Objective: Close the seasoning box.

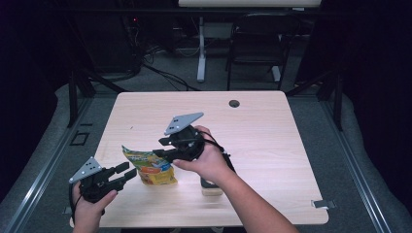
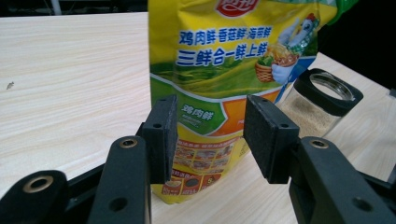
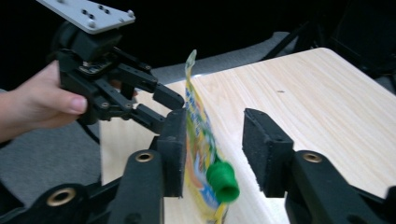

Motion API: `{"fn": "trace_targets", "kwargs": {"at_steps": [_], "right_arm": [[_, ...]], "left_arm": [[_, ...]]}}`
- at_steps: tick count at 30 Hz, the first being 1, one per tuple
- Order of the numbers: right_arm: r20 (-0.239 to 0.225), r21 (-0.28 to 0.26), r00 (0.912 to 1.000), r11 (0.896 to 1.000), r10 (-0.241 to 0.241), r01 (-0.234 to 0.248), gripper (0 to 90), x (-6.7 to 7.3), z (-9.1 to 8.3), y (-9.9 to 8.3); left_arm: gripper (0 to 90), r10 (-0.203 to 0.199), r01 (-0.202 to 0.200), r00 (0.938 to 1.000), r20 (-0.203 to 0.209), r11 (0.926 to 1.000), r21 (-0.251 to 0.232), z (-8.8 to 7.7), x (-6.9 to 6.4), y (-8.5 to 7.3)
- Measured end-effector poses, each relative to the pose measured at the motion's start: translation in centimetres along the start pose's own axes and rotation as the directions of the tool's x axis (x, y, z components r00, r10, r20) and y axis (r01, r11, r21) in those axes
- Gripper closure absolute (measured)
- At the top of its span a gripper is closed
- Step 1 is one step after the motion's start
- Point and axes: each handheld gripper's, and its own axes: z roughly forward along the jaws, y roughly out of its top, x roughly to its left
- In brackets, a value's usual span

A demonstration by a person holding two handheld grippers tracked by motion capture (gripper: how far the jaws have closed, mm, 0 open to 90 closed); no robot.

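Observation:
A yellow and green pouch with printed food pictures stands upright on the wooden table, near its front left. In the left gripper view the pouch rises just beyond my left gripper, whose pads stand apart on either side of its lower part without pressing it. In the right gripper view the pouch shows edge-on, with its green spout cap between the jaws of my right gripper. One pad is close beside the pouch and the other is well clear. From above, the left gripper points at the pouch from the left and the right gripper hangs over its top.
A square glass jar with a black rim and pale powder inside stands just right of the pouch; from above the jar is partly under the right forearm. A round cable hole sits near the table's far edge. A black chair stands beyond.

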Motion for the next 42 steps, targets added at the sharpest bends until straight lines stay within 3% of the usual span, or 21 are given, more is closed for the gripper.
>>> {"fn": "trace_targets", "kwargs": {"at_steps": [3,10,12,19,28,42], "right_arm": [[0.027,-0.014,0.9996,1.000,-0.002,0.003,63.4,-0.1,-1.1,-0.7],[0.044,-0.036,0.9988,0.999,0.021,-0.020,63.6,-0.4,-3.4,-2.3],[0.072,-0.047,0.9967,0.998,0.037,-0.033,63.6,-0.7,-4.6,-3.0],[0.106,-0.084,0.9913,0.994,0.078,-0.070,64.5,-1.5,-6.6,-4.5],[0.137,-0.090,0.9852,0.992,0.103,-0.092,67.7,-1.9,-8.0,-6.5],[0.201,-0.126,0.9679,0.984,0.151,-0.128,76.2,-2.9,-10.1,-8.3]], "left_arm": [[55.5,0.007,-0.007,1.0000,-0.004,1.0000,-0.001,-0.4,-0.4,0.1],[60.2,0.036,-0.036,0.9993,0.005,0.9993,-0.005,-1.2,-1.7,0.3],[61.2,0.043,-0.043,0.9990,0.015,0.9990,-0.012,-1.2,-2.1,0.4],[64.8,0.076,-0.076,0.9959,0.048,0.9971,-0.005,-0.1,-3.5,0.8],[66.0,0.109,-0.110,0.9911,0.076,0.9940,-0.003,0.9,-5.2,1.0],[71.5,0.131,-0.136,0.9814,0.141,0.9903,0.028,3.9,-7.6,1.4]]}}
